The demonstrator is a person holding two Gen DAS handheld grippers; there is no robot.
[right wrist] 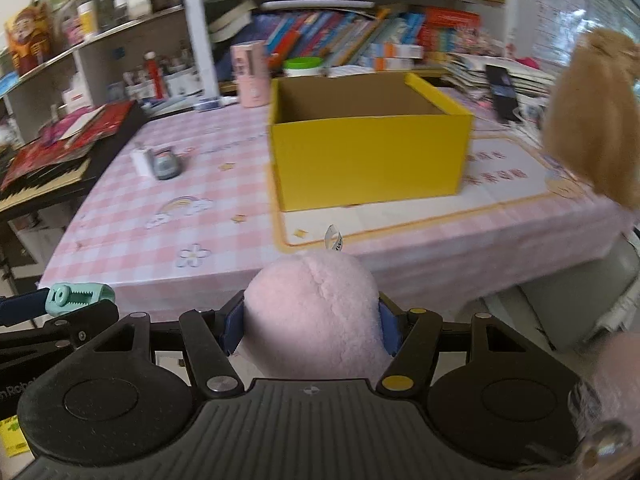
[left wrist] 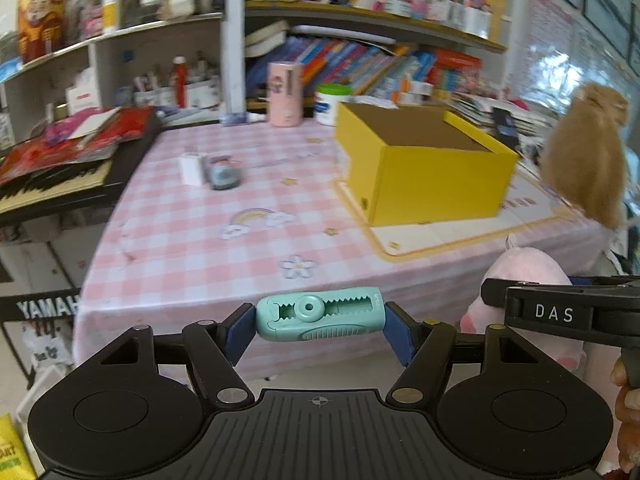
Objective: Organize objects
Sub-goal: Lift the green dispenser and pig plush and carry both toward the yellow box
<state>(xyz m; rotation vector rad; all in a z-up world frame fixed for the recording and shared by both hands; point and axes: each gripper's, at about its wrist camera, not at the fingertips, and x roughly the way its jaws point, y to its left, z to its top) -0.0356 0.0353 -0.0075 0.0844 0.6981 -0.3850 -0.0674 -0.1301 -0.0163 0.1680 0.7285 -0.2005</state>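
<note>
Left tool clamping teal correction tape, yellow box beyond

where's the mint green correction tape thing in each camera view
Left wrist: the correction tape sits bottom centre, clamped between the left gripper jaws.
Right wrist: it shows at the lower left edge.
Shared landmark: the yellow box on the checked tablecloth.

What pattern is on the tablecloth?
Pink-and-white check tablecloth with rainbow, flower prints; clearest in left wrist view.
</note>
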